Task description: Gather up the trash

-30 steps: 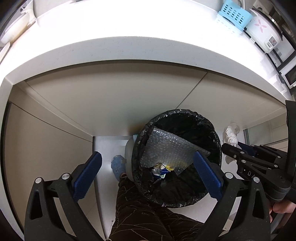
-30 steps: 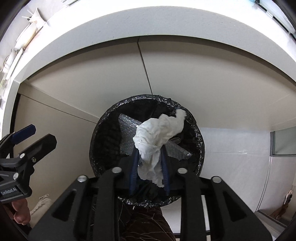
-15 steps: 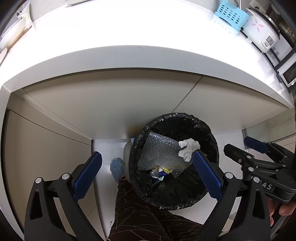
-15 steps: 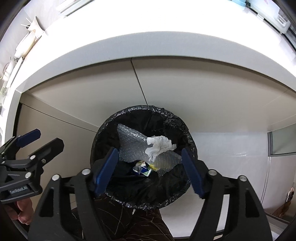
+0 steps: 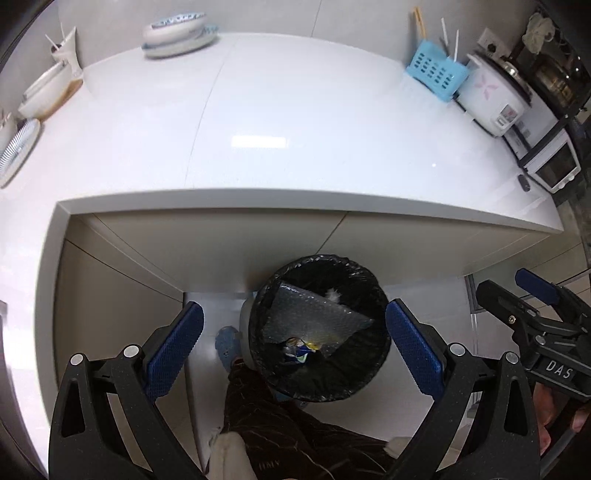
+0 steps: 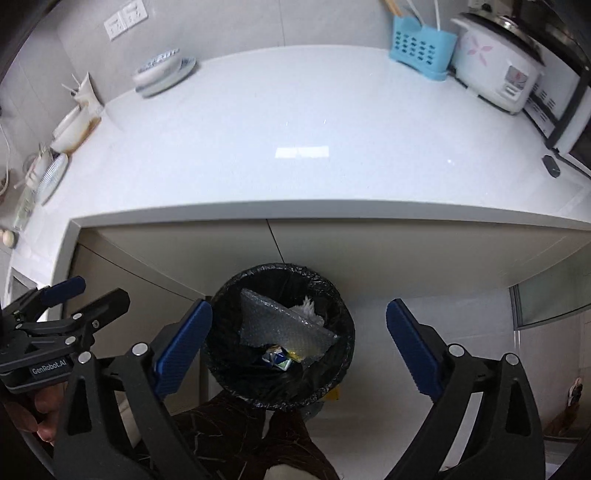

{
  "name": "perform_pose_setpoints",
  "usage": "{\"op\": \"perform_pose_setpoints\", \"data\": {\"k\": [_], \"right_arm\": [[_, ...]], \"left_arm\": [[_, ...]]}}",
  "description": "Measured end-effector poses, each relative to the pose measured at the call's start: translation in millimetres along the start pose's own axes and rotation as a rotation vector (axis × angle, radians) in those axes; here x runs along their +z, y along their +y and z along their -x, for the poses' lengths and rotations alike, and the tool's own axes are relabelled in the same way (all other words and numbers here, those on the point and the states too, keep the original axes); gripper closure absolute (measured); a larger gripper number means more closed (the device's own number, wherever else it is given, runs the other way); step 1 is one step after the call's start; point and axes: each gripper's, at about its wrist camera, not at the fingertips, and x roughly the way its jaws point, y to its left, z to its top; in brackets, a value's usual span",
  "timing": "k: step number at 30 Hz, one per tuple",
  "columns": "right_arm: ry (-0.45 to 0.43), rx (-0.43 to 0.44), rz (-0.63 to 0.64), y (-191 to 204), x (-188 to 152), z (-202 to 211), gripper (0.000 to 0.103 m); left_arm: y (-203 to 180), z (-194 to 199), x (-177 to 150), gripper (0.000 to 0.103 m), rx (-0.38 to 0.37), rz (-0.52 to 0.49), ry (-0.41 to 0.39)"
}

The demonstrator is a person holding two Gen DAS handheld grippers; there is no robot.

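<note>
A round bin with a black liner stands on the floor under the counter edge. Inside it lie a sheet of bubble wrap, a crumpled blue wrapper and a white tissue tucked behind the wrap. My left gripper is open and empty, high above the bin. My right gripper is open and empty too, above the bin; it also shows at the right of the left wrist view.
A white countertop spreads above the bin. On it stand a blue utensil basket, a rice cooker, stacked dishes and a microwave. The person's leg and slipper are beside the bin.
The right gripper opened and let go of the white tissue, which fell into the bin. Both grippers have since risen, and the countertop has come into view.
</note>
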Motion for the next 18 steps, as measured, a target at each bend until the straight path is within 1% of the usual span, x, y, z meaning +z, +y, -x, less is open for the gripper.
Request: {"op": "perform_pose_setpoints", "data": {"k": [5,7,9,12,18], "right_arm": [[-0.021,0.014,-0.047,-6.2,3.6,50.3,0.011],[-0.032,0.019,-0.061,-8.5,2.9,67.3,0.009],[-0.044,0.027,-0.079,-10.3,-0.6,81.6,0.009],[-0.048,0.022,-0.080,-8.3,-6.2,87.6,0.009],[-0.033,-0.007,-0.057,-3.3,-8.1,82.0,0.009]], "left_arm": [[-11.2,43.7,0.7,0.006,-0.026,-0.012,-0.026],[-13.3,58.3,-0.4,0.006,-0.017,-0.012,-0.037],[-13.2,64.9,-2.5,0.006,-0.018,0.004,-0.039],[-13.7,69.6,-5.2,0.006,-0.009,0.004,-0.046],[-15.4,67.7,-2.9,0.006,-0.002,0.008,-0.030]]}}
